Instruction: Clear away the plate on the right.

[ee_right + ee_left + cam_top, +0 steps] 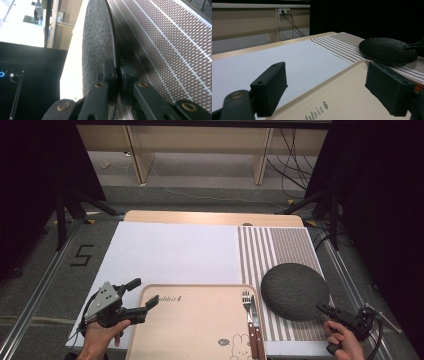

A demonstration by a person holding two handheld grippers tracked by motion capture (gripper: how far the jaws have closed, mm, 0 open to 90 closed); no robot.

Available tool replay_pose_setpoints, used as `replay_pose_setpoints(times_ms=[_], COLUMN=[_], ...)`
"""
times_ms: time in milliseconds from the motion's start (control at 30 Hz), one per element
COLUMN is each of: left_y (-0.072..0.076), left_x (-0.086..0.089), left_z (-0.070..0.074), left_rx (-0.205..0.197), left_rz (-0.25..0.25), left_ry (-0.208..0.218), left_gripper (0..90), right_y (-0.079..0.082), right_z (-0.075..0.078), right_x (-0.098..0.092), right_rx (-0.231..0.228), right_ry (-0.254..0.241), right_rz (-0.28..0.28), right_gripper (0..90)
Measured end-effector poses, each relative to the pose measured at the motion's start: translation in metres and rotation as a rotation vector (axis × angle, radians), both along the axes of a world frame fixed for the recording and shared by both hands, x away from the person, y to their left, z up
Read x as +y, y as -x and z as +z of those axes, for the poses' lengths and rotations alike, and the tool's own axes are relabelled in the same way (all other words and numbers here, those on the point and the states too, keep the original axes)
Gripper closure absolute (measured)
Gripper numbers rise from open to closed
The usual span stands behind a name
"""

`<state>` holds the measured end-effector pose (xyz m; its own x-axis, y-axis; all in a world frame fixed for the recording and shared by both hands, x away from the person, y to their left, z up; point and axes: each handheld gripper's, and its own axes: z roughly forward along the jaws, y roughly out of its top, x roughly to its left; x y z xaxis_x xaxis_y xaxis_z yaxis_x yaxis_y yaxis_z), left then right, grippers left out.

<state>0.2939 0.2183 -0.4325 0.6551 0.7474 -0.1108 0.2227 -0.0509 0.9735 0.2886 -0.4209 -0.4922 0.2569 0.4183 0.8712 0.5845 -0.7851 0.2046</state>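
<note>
Nearest us at lower right, our right gripper (322,309) pinches only the thin rim of the dark plate (294,290) on the striped mat (280,245), so we risk it slipping or tilting when lifted, while our left gripper (144,295) gapes empty over the tray (200,320).

The tray (200,330) and the knife (257,332) and fork (248,325) handles run off the bottom edge.

Before you, the beige rectangular plastic tray (200,330) sits on the white sheet (170,252); a fork (247,312) and knife (255,317) lie along its right edge (side by side). Right of them, the dark round textured plate (294,291) rests on the striped woven placemat (272,245).
</note>
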Motion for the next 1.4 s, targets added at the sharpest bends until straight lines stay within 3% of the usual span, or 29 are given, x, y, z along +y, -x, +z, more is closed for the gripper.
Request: replay_pose_setpoints(times_ms=[67, 100, 200, 233, 267, 300, 533, 567, 633, 733, 800, 1000, 1100, 1167, 1200, 1300, 1400], left_y=[0.0, 0.0, 0.0, 0.0, 0.0, 0.0, 0.0, 0.0, 0.0, 0.0, 0.0, 0.0, 0.0, 0.0, 0.0, 0.0, 0.0], left_x=[0.0, 0.0, 0.001, 0.001, 0.001, 0.001, 0.001, 0.001, 0.001, 0.001, 0.001, 0.001, 0.001, 0.001, 0.001, 0.001, 0.001], left_z=[0.0, 0.0, 0.0, 0.0, 0.0, 0.0, 0.0, 0.0, 0.001, 0.001, 0.0, 0.0, 0.001, 0.0, 0.0, 0.001, 0.001], left_rx=[-0.003, -0.005, -0.005, -0.004, -0.004, -0.005, -0.006, -0.006, -0.007, -0.007, -0.006, -0.006, -0.008, -0.006, -0.006, -0.006, -0.007], left_rz=[-0.001, -0.001, 0.002, 0.003, 0.003, 0.002, 0.001, 0.001, 0.001, 0.001, 0.002, 0.001, 0.002, 0.001, 0.0, 0.001, 0.0], left_ry=[-0.003, -0.004, 0.005, 0.006, 0.007, 0.005, 0.003, 0.002, 0.002, 0.002, 0.007, 0.005, 0.002, 0.006, 0.004, 0.004, 0.003], left_gripper=[16.5, 16.5, 16.6, 16.5, 16.6, 16.6, 16.6, 16.6, 16.6, 16.6, 16.6, 16.6, 16.6, 16.6, 16.6, 16.6, 16.6], right_y=[0.0, 0.001, 0.004, 0.004, 0.005, 0.005, 0.01, 0.011, 0.011, 0.012, 0.012, 0.014, 0.013, 0.012, 0.011, 0.009, 0.008], right_z=[0.001, 0.001, 0.003, 0.005, 0.004, 0.006, 0.013, 0.015, 0.016, 0.019, 0.018, 0.027, 0.028, 0.03, 0.028, 0.031, 0.029], right_x=[-0.001, -0.002, -0.003, -0.003, -0.003, -0.002, 0.001, 0.003, 0.004, 0.007, 0.01, 0.023, 0.031, 0.037, 0.04, 0.046, 0.052], right_rx=[-0.005, -0.012, -0.018, -0.024, -0.049, -0.05, -0.093, -0.087, -0.099, -0.093, -0.108, -0.121, -0.146, -0.133, -0.154, -0.126, -0.147], right_ry=[-0.02, 0.001, -0.014, -0.039, -0.022, -0.053, -0.061, -0.086, -0.072, -0.103, -0.087, -0.118, -0.115, -0.135, -0.121, -0.137, -0.132], right_rz=[-0.016, -0.012, -0.023, -0.039, -0.038, -0.05, -0.043, -0.051, -0.036, -0.033, -0.017, -0.018, 0.007, 0.018, 0.028, 0.05, 0.08], right_gripper=[86.4, 86.4, 86.1, 86.1, 86.0, 86.1, 85.9, 85.9, 85.8, 85.7, 85.5, 85.7, 85.8, 85.7, 85.8, 85.7, 85.7])
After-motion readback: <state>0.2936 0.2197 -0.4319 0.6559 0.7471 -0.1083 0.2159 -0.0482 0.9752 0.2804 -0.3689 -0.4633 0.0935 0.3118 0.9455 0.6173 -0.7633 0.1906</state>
